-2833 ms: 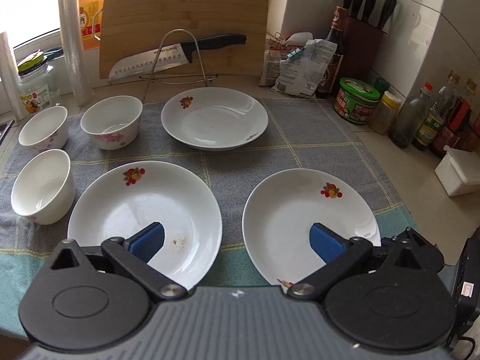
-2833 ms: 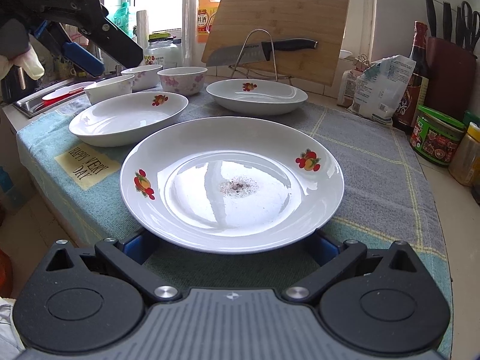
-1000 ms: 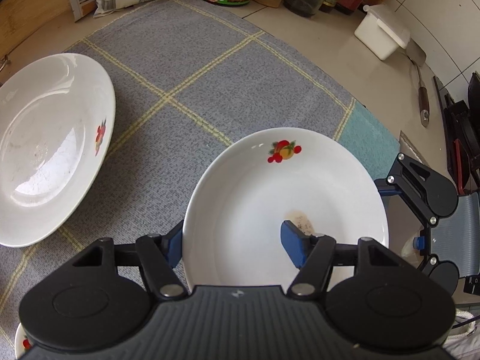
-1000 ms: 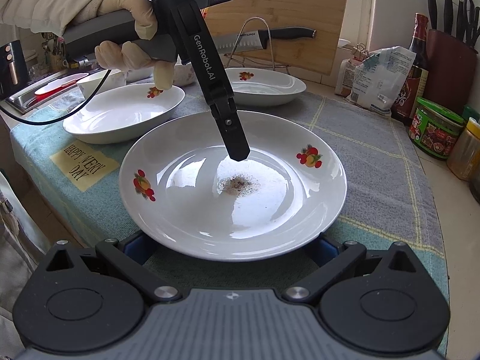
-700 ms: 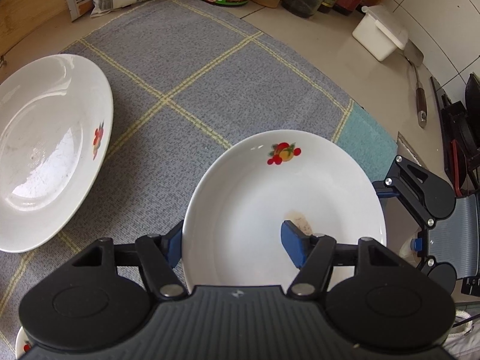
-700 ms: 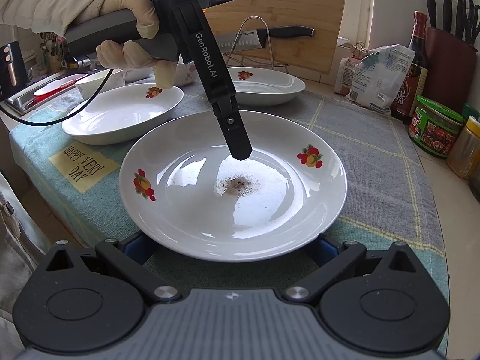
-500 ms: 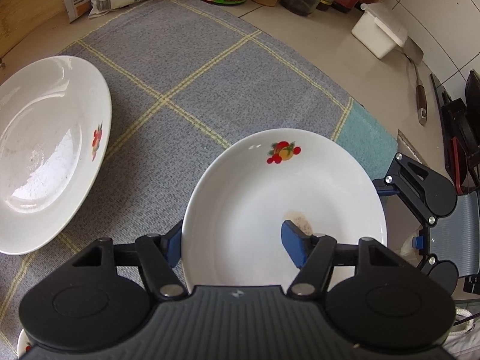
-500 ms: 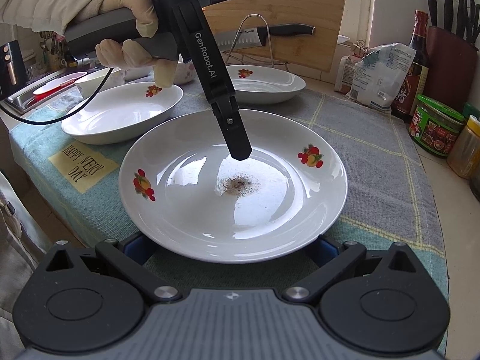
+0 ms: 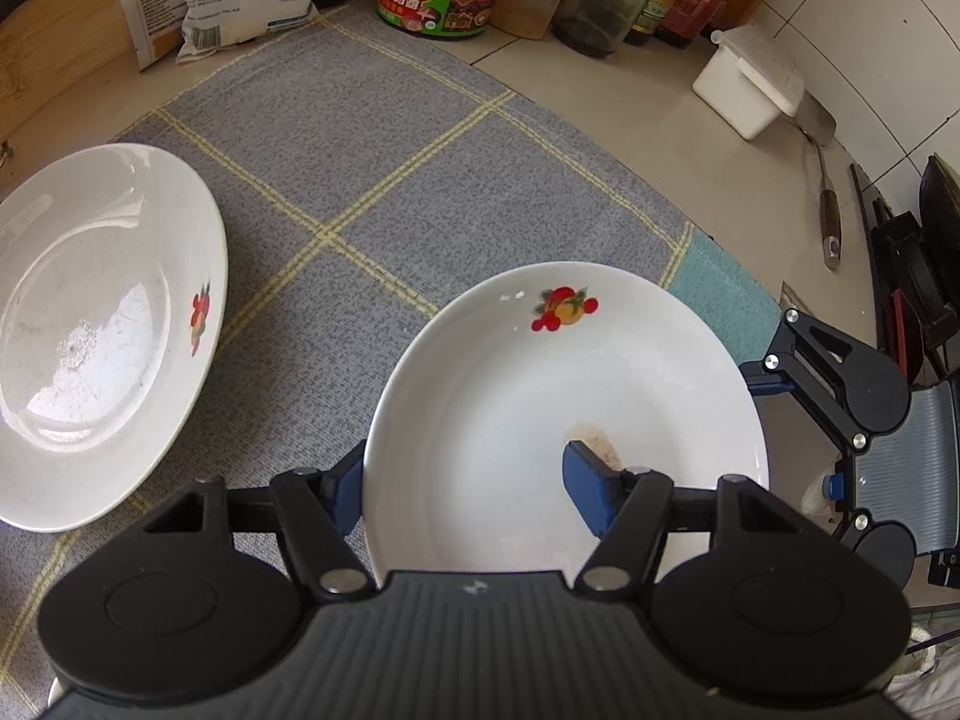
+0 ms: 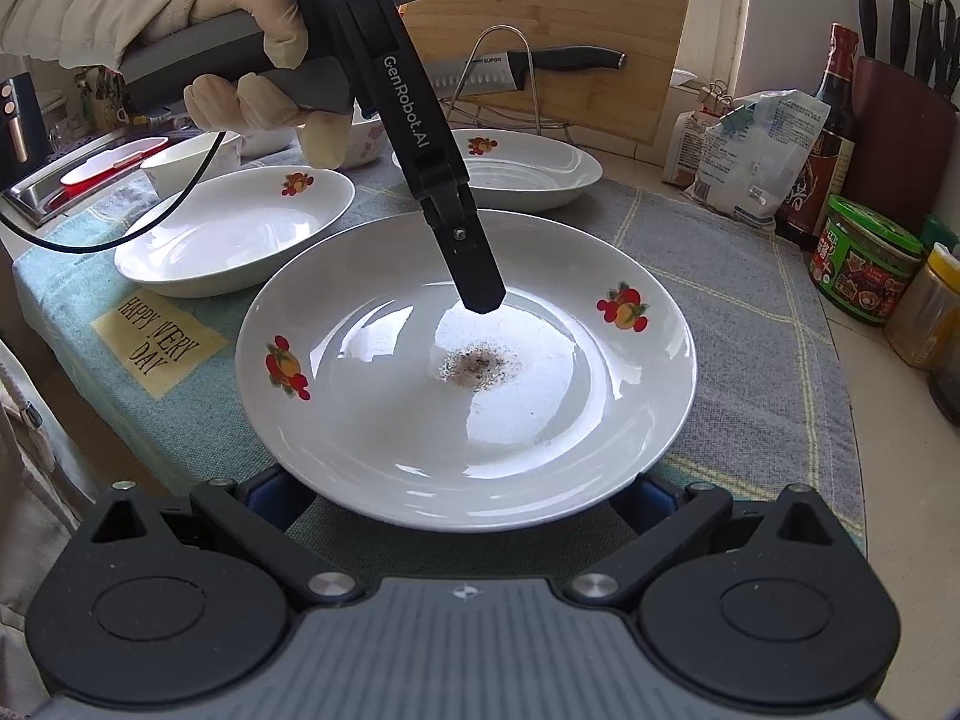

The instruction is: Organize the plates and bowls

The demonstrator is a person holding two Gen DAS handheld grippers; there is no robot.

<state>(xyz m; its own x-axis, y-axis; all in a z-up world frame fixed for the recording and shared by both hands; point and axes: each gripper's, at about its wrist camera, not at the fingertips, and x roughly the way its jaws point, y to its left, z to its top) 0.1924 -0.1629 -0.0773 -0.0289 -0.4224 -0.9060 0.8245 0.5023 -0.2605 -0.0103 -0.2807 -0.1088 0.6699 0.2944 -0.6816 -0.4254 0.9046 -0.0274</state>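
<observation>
Plates [image 9: 564, 396] — grey checked cloth [image 9: 420, 180], cluttered kitchen counter [image 9: 750, 180]

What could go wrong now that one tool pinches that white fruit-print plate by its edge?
The left tool holds the round white fruit-print ceramic plate by one side of its rim only, so it may tilt or slip when lifted. The dark crumbs at its centre could then slide onto the grey checked cloth. The right tool, wide open at the near rim, might get bumped.
</observation>
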